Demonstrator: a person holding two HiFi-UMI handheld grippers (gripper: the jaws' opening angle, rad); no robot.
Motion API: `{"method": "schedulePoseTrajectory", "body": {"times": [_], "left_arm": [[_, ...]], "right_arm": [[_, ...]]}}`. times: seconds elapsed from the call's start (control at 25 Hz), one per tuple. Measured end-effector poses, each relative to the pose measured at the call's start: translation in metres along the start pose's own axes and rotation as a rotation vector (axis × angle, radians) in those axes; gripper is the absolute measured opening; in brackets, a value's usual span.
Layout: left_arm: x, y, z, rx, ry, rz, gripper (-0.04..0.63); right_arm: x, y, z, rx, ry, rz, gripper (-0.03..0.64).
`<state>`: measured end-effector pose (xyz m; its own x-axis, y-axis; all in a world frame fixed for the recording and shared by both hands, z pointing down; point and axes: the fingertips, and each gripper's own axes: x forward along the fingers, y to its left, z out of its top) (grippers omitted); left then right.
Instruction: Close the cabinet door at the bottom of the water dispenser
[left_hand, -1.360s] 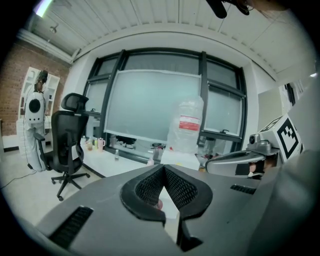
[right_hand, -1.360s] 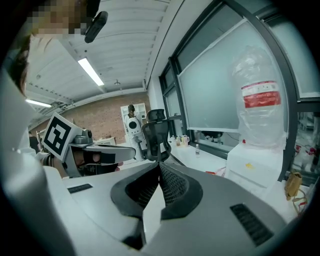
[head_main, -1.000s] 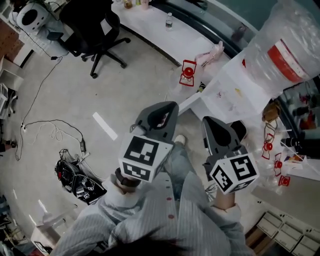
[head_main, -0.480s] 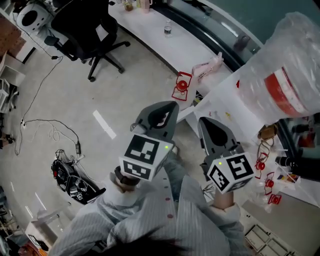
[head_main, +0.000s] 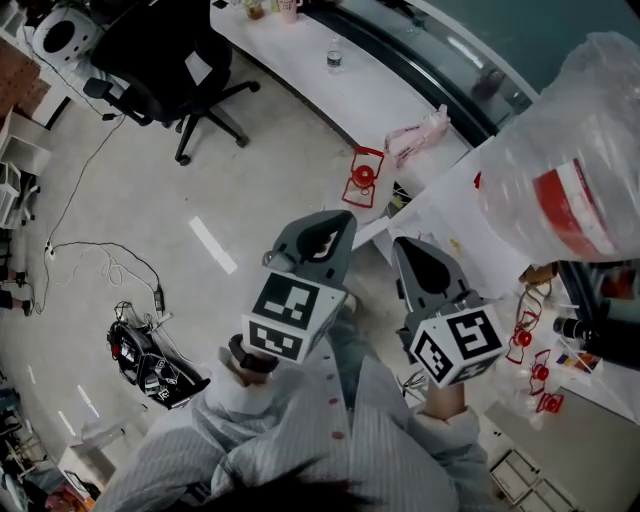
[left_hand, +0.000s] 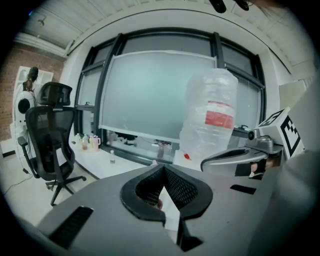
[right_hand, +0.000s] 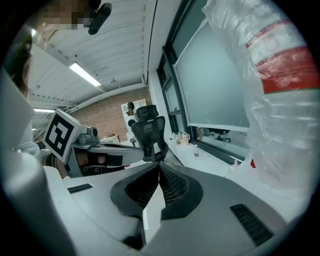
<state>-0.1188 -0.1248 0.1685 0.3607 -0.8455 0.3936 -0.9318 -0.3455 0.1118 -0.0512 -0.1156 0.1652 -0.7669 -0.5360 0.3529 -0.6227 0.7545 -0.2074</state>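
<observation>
The white water dispenser (head_main: 452, 212) stands at the right of the head view, with a large clear bottle (head_main: 565, 150) with a red label on top. A narrow white panel (head_main: 372, 230) juts out at its foot between my two grippers; the cabinet below is hidden. My left gripper (head_main: 335, 218) and right gripper (head_main: 405, 245) are held side by side in front of the dispenser, both shut and empty. The left gripper view shows its jaws (left_hand: 162, 167) meeting, and the bottle (left_hand: 210, 120) ahead. In the right gripper view the jaws (right_hand: 159, 165) also meet, beside the bottle (right_hand: 280, 90).
A black office chair (head_main: 165, 60) and a long white counter (head_main: 320, 60) with a small bottle lie beyond. Red lantern-like objects (head_main: 363, 178) and a pink cloth (head_main: 420, 130) sit near the dispenser. Cables and a black bag (head_main: 150, 365) lie on the floor at the left.
Both grippers have moved together toward the dispenser. The bottle and dispenser now sit closer and lower in the head view.
</observation>
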Motion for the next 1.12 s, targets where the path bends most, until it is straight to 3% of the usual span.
{"method": "schedulePoseTrajectory", "body": {"times": [0.28,0.52,1.12], "left_arm": [[0.02,0.014,-0.019,-0.008,0.039,-0.034,0.009],[0.04,0.033,-0.061,-0.03,0.102,-0.032,0.009],[0.089,0.074,-0.218,-0.104,0.278,0.019,0.009]], "right_arm": [[0.023,-0.007,-0.012,0.039,0.032,-0.021,0.014],[0.053,-0.017,-0.043,0.093,0.08,-0.037,0.014],[0.127,-0.043,-0.172,0.2,0.219,-0.038,0.014]]}}
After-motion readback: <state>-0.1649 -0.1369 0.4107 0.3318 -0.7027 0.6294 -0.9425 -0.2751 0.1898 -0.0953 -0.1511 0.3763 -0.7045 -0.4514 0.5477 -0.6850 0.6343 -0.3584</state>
